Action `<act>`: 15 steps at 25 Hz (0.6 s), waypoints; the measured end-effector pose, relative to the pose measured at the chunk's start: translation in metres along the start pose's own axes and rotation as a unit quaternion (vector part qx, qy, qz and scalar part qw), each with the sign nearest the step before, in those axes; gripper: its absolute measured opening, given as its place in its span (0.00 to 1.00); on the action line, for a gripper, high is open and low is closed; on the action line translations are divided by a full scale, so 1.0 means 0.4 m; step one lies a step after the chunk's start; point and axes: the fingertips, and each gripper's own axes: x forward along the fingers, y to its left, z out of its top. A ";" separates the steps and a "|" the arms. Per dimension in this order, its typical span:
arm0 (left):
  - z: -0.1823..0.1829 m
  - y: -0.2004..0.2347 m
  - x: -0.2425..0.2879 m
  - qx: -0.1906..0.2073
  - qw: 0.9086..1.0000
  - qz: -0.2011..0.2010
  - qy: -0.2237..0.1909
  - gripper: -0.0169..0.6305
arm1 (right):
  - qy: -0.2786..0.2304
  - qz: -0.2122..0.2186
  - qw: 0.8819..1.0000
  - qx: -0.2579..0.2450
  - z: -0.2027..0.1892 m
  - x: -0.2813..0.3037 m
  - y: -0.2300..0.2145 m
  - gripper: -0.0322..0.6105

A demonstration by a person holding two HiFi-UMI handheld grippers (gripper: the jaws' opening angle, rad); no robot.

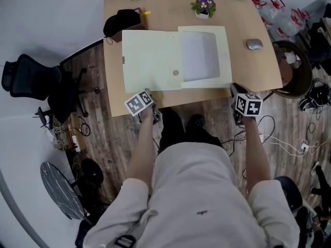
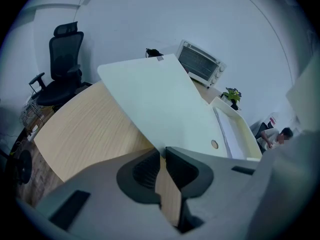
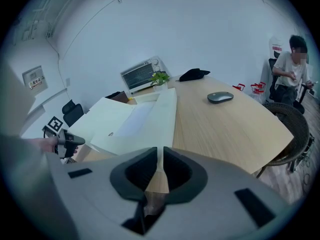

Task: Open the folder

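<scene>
Tabletop (image 1: 155, 12) fills the upper middle of the head view, and the pale yellow folder (image 1: 152, 61) lies at its centre. The folder looks already spread. Its cover panel takes the left half, and the right half shows a white sheet (image 1: 197, 56) inside a raised rim. A small round button (image 1: 176, 72) sits near the seam between the two halves.

At the table's lower edge, the left gripper (image 2: 163, 151) has its jaws a narrow slit apart, pinching nothing, with the cover's near corner just at the tips. The right gripper (image 3: 160, 151) is likewise barely parted and empty. Opening seems essentially done, and little more than drawing away appears left.
</scene>
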 end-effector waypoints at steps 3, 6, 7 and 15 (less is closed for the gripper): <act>0.006 -0.006 -0.007 -0.004 1.000 -0.016 -0.003 0.09 | -0.011 0.001 1.000 0.004 0.001 -0.010 0.003 0.13; 0.016 -0.008 -0.018 -0.003 1.000 -0.011 -0.008 0.12 | -0.025 0.002 1.000 0.010 0.011 -0.024 0.008 0.14; 0.020 -0.007 -0.025 0.003 1.000 -0.005 -0.014 0.14 | -0.030 0.002 1.000 0.011 0.015 -0.029 0.010 0.14; 0.042 -0.013 -0.087 -0.004 0.998 -0.012 -0.059 0.23 | -0.065 0.008 0.998 0.006 0.077 -0.075 0.066 0.14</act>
